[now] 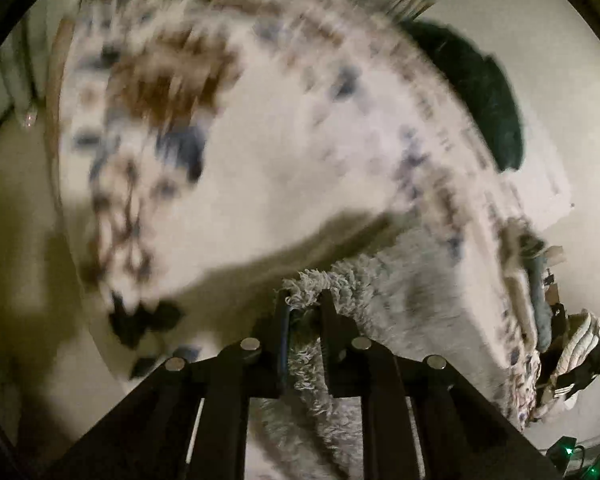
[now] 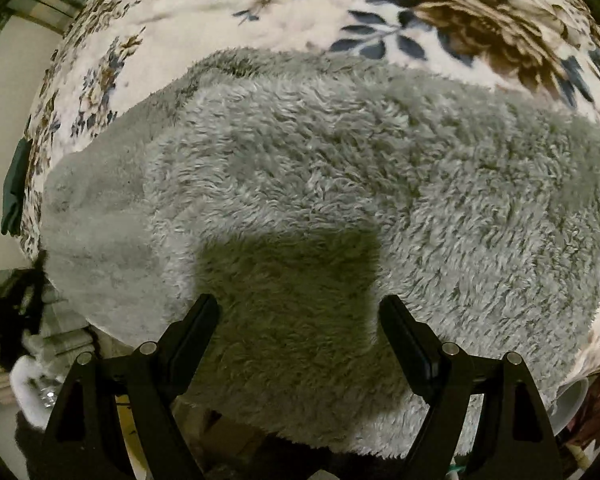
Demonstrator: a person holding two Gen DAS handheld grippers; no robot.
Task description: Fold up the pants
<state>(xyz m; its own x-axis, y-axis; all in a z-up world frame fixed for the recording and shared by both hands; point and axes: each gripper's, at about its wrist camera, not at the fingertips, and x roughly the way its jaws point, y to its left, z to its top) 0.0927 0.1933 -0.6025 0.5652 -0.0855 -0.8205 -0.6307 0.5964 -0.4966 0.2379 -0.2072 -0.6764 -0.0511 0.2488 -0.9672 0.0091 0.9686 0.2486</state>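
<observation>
Floral blanket [image 2: 340, 8] under grey fleece pants [image 2: 340, 160], left gripper [image 1: 306, 300] jaws clamped on pants, right gripper [image 2: 299, 308] jaws apart.

A bedroom in a home is showing here — a bed is taking up most of both views, spread with a plush floral blanket [image 2: 380, 8] in cream, brown and blue. A dark green cushion [image 1: 480, 92] is lying just beyond the blanket's edge, fluffy grey pants [image 2: 320, 160] are lying across the bedding, and clothes are piling up [image 1: 576, 344] beside the bed.
</observation>
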